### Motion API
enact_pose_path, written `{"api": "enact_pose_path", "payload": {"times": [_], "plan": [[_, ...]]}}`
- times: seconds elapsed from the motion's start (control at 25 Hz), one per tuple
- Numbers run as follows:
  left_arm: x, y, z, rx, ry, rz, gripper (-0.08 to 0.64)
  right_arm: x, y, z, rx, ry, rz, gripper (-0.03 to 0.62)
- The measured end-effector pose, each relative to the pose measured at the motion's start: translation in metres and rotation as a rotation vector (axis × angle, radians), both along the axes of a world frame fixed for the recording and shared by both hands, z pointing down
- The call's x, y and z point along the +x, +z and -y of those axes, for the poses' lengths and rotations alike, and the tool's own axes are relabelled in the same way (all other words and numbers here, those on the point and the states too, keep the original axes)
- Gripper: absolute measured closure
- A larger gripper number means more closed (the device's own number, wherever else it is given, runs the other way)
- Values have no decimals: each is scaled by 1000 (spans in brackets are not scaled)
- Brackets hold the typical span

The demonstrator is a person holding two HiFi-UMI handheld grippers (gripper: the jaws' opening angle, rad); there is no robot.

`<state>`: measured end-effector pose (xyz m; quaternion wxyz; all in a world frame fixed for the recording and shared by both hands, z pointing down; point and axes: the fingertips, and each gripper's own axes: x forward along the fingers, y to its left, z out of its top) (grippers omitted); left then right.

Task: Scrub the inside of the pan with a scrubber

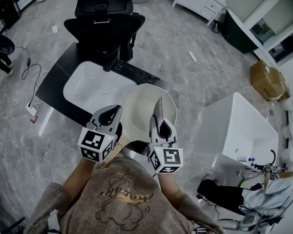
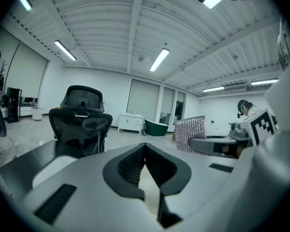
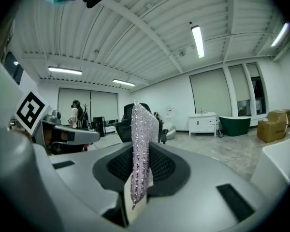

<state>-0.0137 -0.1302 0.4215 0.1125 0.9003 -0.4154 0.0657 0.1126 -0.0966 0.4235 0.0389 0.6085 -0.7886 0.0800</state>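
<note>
Here the scrubber [image 3: 141, 144] stands upright, pinched in the right gripper [image 3: 140, 178], over the pan [image 1: 139, 108]; left gripper [image 2: 146, 170] closed, empty.

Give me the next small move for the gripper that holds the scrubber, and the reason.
Probably tip the right gripper forward and down until the glittery silver scrubber pad lies against the inside of the cream round pan. The pad is clamped in its jaws but stands upright, edge on, not flat on the inner surface. The left gripper, shut on the tan handle, seems to hold the pan ready.
</note>
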Motion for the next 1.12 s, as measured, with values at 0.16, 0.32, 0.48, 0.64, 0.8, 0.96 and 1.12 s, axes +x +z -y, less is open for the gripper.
{"api": "enact_pose_path", "payload": {"times": [0.16, 0.32, 0.48, 0.64, 0.8, 0.96, 1.12], "plan": [[-3, -4, 3, 27, -16, -7, 543, 3, 0, 1, 8, 6, 28, 517], [-6, -6, 6, 60, -31, -3, 543, 1, 1, 3, 17, 8, 14, 517], [-7, -8, 7, 79, -47, -6, 543, -2, 1, 3, 21, -7, 12, 517], [-10, -7, 7, 88, -62, -10, 543, -5, 3, 3, 24, -15, 6, 517], [-11, -6, 7, 99, -81, -2, 541, -4, 4, 3, 22, -20, 2, 517], [-14, -3, 8, 100, -97, 5, 542, -6, 6, 4, 27, -26, -1, 517], [-16, -1, 7, 98, -107, 8, 541, -6, 8, 4, 24, -29, 3, 517]]}}
